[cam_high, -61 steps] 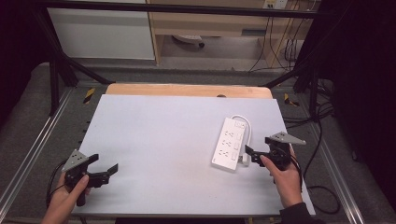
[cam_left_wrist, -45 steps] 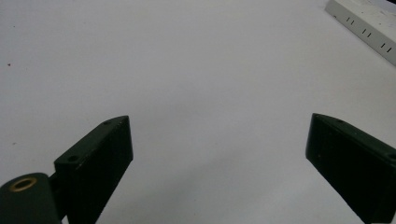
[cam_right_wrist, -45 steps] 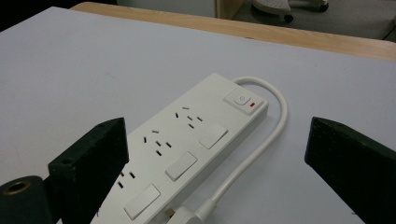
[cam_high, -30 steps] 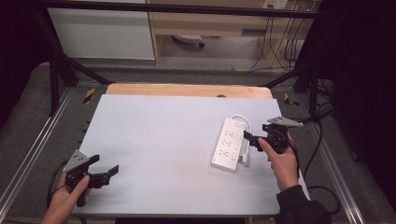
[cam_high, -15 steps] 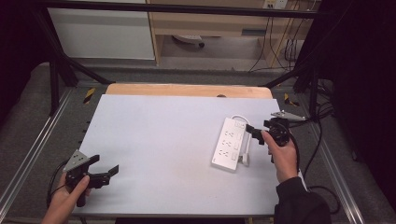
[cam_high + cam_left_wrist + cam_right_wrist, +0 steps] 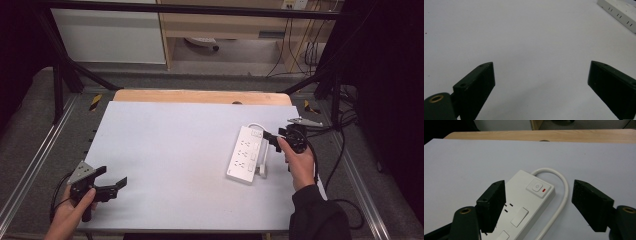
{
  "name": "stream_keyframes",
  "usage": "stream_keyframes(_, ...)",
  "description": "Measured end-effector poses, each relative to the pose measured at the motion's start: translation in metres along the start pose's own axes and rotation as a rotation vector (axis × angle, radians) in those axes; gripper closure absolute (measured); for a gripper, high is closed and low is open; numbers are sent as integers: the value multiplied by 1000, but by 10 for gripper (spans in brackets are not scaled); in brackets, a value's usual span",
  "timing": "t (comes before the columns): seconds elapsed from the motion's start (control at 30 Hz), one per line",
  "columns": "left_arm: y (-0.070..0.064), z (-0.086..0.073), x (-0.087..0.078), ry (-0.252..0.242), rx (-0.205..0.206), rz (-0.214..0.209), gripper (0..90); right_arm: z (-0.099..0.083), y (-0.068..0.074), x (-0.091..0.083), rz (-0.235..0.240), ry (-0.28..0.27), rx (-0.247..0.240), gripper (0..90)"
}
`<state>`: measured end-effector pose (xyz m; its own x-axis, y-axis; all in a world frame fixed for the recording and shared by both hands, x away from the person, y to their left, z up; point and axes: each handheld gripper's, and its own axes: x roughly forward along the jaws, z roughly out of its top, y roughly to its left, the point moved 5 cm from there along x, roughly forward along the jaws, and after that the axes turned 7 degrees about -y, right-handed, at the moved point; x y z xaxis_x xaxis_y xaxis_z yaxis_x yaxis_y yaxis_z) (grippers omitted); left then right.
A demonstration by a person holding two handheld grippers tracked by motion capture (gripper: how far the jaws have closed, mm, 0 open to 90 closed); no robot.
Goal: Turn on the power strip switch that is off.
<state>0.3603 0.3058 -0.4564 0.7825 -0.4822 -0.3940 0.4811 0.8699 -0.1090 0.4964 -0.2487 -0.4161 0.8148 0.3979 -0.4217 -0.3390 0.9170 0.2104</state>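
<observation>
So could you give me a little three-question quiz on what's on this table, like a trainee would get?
1. True or false: the right gripper is clamped on the power strip.
2. Which gripper is farther from the strip: A left, B right?
3. Fill in: beside the strip's power button sits a small ___ light.

Key: 1 false, its jaws stand open by the switch end. 2 A, the left gripper is at the table's near left corner. 3 red.
</observation>
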Motion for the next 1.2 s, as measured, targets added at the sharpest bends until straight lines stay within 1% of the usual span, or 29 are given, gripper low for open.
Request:
stream_keyframes(0.07,0,0,0,1,-3,0,74,-1,0,2,1,5,-5,301)
stream_keyframes(0.1,0,0,0,2,-3,0,74,-1,1,3,9,9,3,315)
stream_keyframes(0.2,0,0,0,0,-3,1,74,-2,1,5,9,14,3,324)
stream_keyframes(0.33,0,-1,0,2,-3,2,74,-4,2,8,14,25,2,368)
stream_keyframes(0.37,0,-1,0,2,-4,2,74,-4,3,9,18,28,3,391)
stream_keyframes(0.43,0,-1,0,2,-4,3,74,-5,3,10,18,30,1,402)
stream_keyframes(0.5,0,-1,0,2,-3,3,74,-6,4,13,22,30,3,451)
stream_keyframes(0.57,0,-1,0,5,-4,2,74,-6,4,13,25,30,-1,462)
stream_keyframes(0.6,0,-1,0,5,-4,2,74,-7,5,16,21,32,-5,487)
stream_keyframes(0.67,0,-1,0,5,-4,2,74,-8,5,17,19,32,-7,503)
stream_keyframes(0.83,1,-1,0,1,-4,4,74,-9,10,21,37,28,-5,591)
stream_keyframes(0.9,1,0,0,-1,-4,6,74,-10,11,22,40,28,-8,599)
stream_keyframes(1.0,2,-1,-1,1,-7,7,74,-11,13,24,47,30,-12,646)
stream_keyframes(1.2,1,-1,-1,0,-5,5,74,-15,17,30,55,33,-30,732)
